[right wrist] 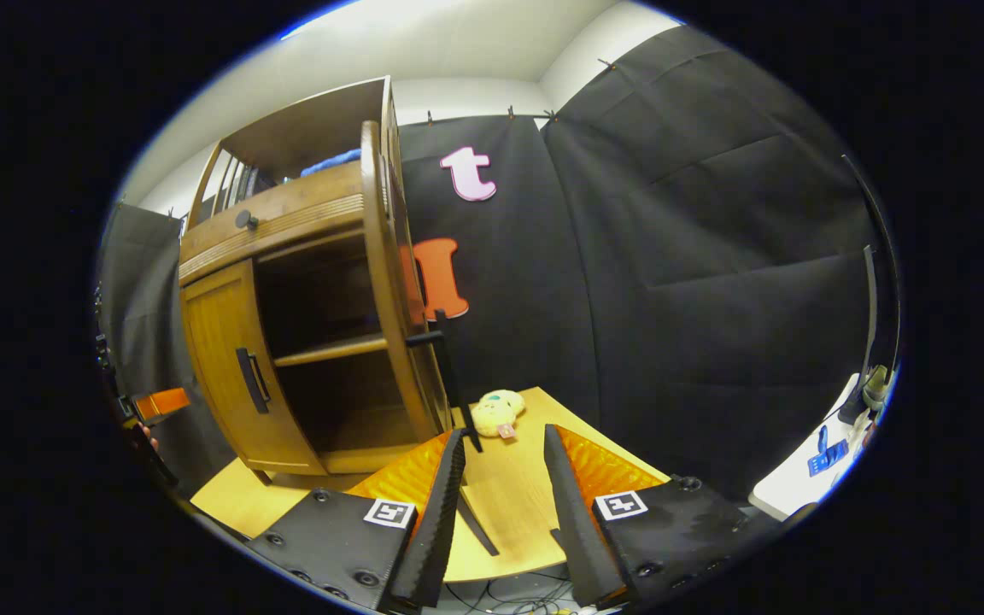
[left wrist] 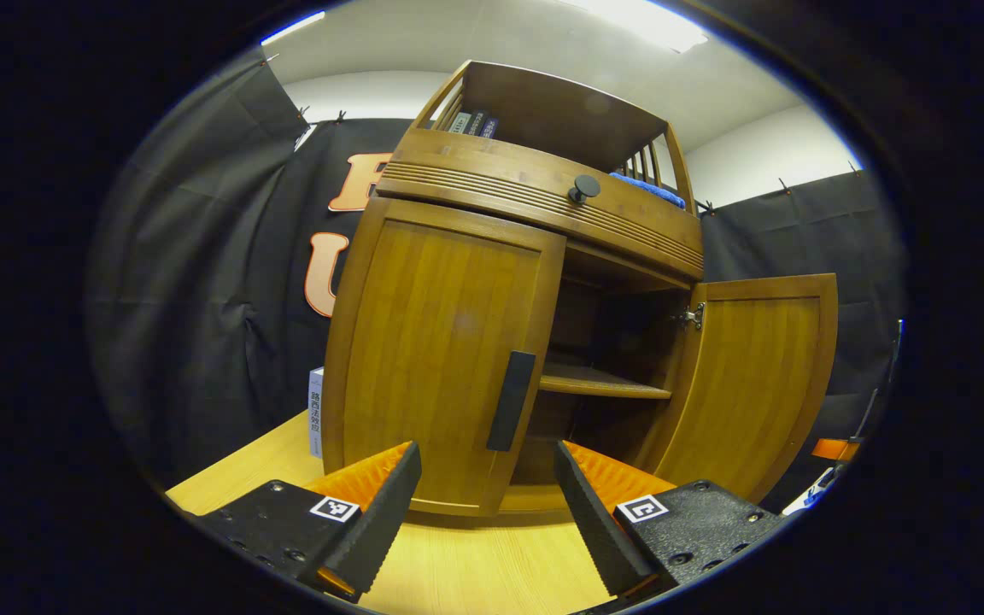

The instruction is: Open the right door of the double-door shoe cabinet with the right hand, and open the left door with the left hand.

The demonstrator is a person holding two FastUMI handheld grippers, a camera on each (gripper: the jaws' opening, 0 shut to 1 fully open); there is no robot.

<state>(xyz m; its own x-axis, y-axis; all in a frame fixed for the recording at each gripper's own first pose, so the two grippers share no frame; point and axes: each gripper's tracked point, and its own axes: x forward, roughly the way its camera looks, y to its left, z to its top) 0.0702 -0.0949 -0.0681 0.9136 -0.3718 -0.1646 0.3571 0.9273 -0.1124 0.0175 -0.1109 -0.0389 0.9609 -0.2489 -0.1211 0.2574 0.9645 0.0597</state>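
Observation:
The wooden shoe cabinet [left wrist: 543,213] stands on a table. Its left door [left wrist: 441,342] is closed, and its black handle [left wrist: 511,400] hangs just beyond my left gripper [left wrist: 485,465], which is open and holds nothing. The right door [left wrist: 757,384] is swung wide, baring the shelf [left wrist: 599,382]. In the right gripper view that door [right wrist: 385,282] shows edge-on. The lower end of its black handle [right wrist: 451,367] sits close to the left fingertip of my open right gripper [right wrist: 505,444], with nothing pressing on it. The left door [right wrist: 223,367] shows closed there too.
A yellow plush toy [right wrist: 496,412] lies on the wooden table [right wrist: 509,504] to the right of the cabinet. A white box [left wrist: 315,412] stands against the cabinet's left side. Above the doors is a drawer with a round knob [left wrist: 584,188]. A white table [right wrist: 808,478] stands far right.

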